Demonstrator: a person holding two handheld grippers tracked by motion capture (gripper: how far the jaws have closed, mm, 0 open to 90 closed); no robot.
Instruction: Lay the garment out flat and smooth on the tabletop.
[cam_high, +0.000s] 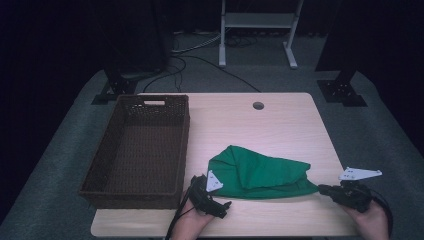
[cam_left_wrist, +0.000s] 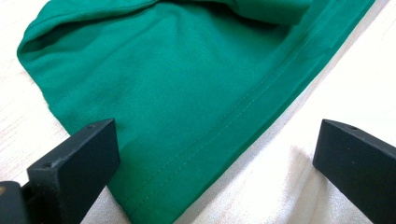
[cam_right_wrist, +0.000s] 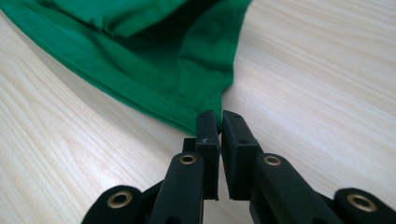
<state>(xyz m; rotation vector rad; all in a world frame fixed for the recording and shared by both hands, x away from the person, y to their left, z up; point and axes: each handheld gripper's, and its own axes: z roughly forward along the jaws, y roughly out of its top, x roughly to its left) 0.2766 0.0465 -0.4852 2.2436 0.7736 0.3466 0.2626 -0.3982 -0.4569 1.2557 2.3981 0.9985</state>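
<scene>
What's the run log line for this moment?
left hand-held gripper: open over cloth hem | right hand-held gripper: shut on cloth corner | basket: empty

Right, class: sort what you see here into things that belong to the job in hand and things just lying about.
Belongs to the job:
- green cloth
- left hand-held gripper, jaws open beside the cloth's hem
- right hand-held gripper, jaws closed at the cloth's corner

Lying about:
- wicker basket
- white frame on the floor
- floor cables

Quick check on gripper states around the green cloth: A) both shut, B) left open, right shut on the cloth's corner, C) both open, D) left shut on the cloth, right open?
B: the left gripper has its jaws wide apart over the green cloth; the right gripper has pinched the cloth's corner.
</scene>
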